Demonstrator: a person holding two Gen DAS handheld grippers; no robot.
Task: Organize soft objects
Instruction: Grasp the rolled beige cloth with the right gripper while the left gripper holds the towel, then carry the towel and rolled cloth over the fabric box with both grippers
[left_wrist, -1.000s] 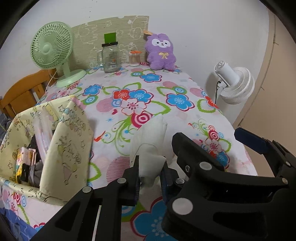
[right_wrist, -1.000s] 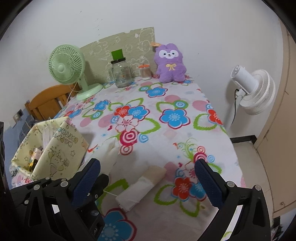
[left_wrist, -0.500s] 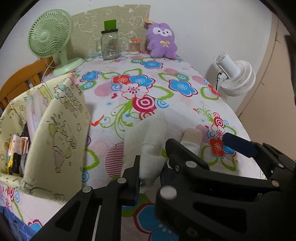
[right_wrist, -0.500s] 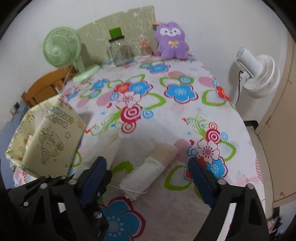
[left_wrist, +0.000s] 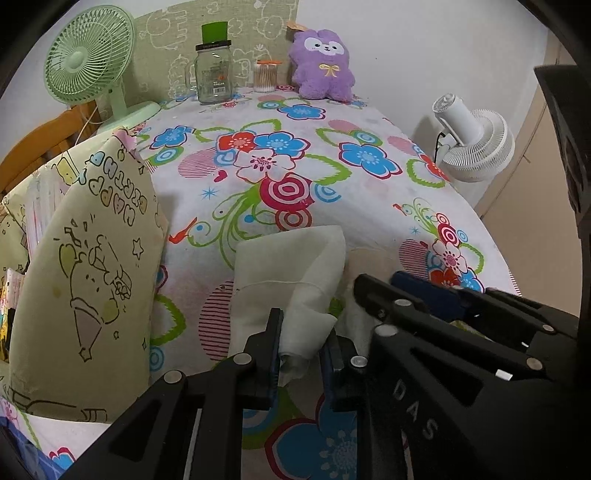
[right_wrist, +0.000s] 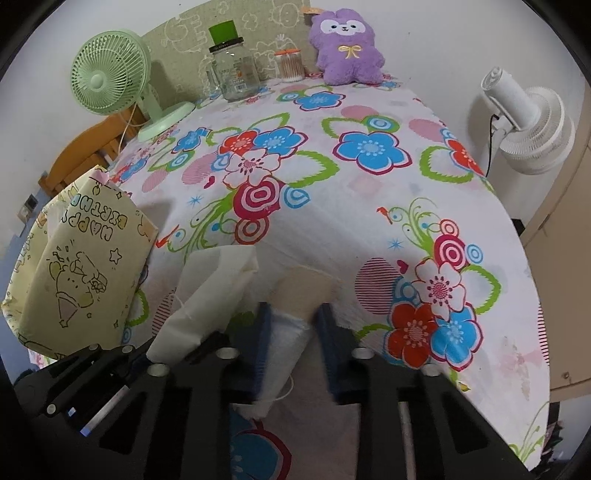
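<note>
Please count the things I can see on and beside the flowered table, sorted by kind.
Fans: 2 (green, white)
Jars: 2 (large glass, small orange-lidded)
Plush toys: 1
White cloth pieces: 2 (loose, rolled)
Yellow bags: 1
Total: 8

Two black plastic grippers: left gripper (left_wrist: 301, 350), right gripper (right_wrist: 291, 347), each with silver screws and blue-padded fingers (right_wrist: 260, 343).

Soft, even indoor light — bright enough, no glare on the flower-printed white tablecloth (left_wrist: 369, 192). The yellow cartoon-printed fabric bag (right_wrist: 85, 273) casts a faint shadow rightward. Fisheye bending and black vignette corners — sharp centre, little blur.
</note>
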